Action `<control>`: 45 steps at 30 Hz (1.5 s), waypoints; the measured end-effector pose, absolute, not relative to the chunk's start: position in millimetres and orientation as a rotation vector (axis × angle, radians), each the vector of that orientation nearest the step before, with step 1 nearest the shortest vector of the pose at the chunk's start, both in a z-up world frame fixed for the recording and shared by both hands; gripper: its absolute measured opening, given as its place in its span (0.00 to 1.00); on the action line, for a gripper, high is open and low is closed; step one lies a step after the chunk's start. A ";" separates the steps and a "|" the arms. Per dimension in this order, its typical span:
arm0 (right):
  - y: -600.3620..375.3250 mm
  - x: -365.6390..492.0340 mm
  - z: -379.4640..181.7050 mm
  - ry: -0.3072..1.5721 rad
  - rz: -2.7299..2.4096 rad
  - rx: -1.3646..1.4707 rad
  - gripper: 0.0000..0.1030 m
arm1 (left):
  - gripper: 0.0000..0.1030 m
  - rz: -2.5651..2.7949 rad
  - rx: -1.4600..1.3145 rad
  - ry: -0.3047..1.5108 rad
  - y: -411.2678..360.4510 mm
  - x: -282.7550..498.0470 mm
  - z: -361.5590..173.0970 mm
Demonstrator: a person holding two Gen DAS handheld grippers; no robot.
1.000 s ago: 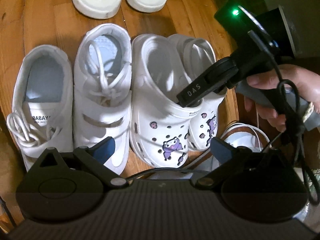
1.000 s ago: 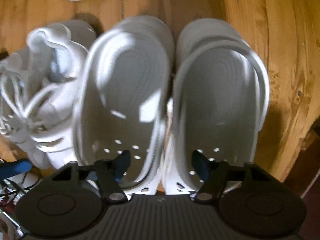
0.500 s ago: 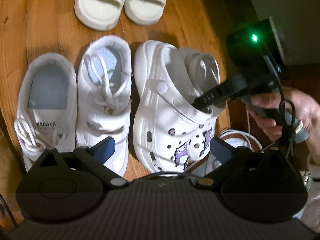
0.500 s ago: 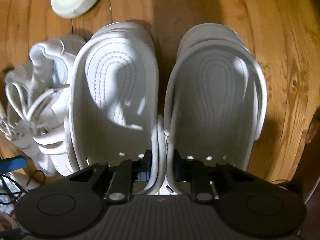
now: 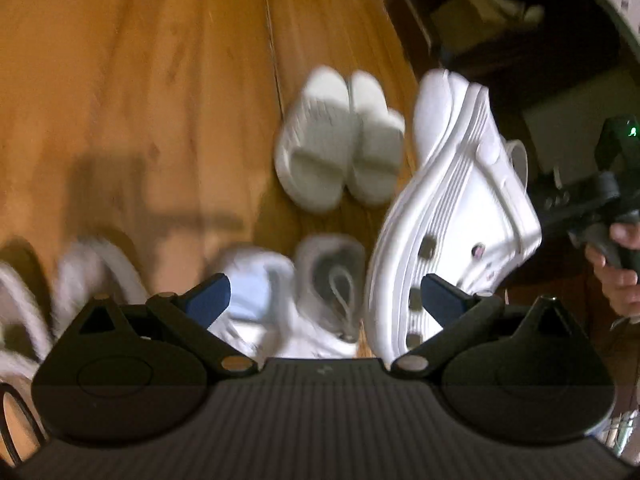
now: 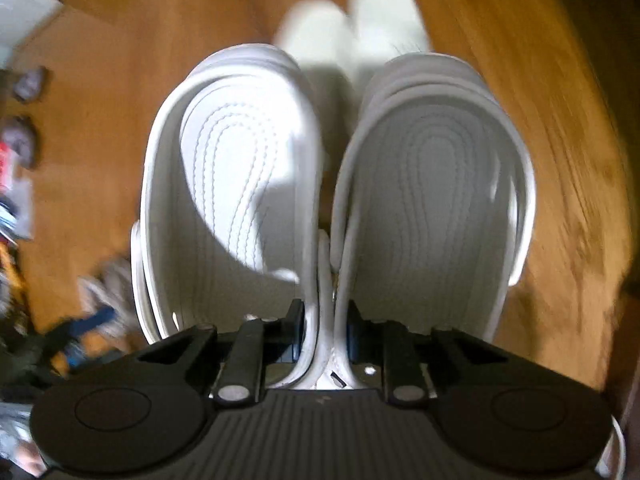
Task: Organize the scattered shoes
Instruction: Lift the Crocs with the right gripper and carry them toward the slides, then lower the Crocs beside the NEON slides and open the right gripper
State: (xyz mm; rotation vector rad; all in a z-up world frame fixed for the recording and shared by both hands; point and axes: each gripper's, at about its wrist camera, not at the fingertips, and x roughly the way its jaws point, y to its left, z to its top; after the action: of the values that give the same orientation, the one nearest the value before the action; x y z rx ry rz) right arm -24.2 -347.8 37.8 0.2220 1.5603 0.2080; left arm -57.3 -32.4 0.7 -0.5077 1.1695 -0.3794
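Currently the right gripper is clamped on the touching inner walls of the white clogs, lifted clear above the wooden floor; light, springy foam, probably slippery, so pinch deep; left gripper apart, empty.

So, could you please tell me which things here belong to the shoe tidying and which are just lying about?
Part of the job:
- white clogs, pinched by the right claw
- cream slides
- white sneakers
- left claw, open

Just lying about:
- clutter at the floor's edge, too blurred to name
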 end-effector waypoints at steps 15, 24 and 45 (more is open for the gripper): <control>-217.3 30.5 64.9 1.479 0.148 0.411 0.20 | 1.00 -0.383 -0.339 1.252 43.6 0.2 62.9; -148.8 108.8 -3.8 1.514 0.064 0.400 0.18 | 1.00 -0.397 -0.588 1.248 91.6 38.4 -29.3; -165.0 35.5 -86.4 1.396 0.072 0.081 0.74 | 1.00 -0.374 -0.600 1.298 112.1 36.4 -88.0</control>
State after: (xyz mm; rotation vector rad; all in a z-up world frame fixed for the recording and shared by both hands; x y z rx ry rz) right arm 35.5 -165.0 -86.4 0.0811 1.3955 0.0716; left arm 36.4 112.1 -88.0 -0.5996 1.2983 -0.3738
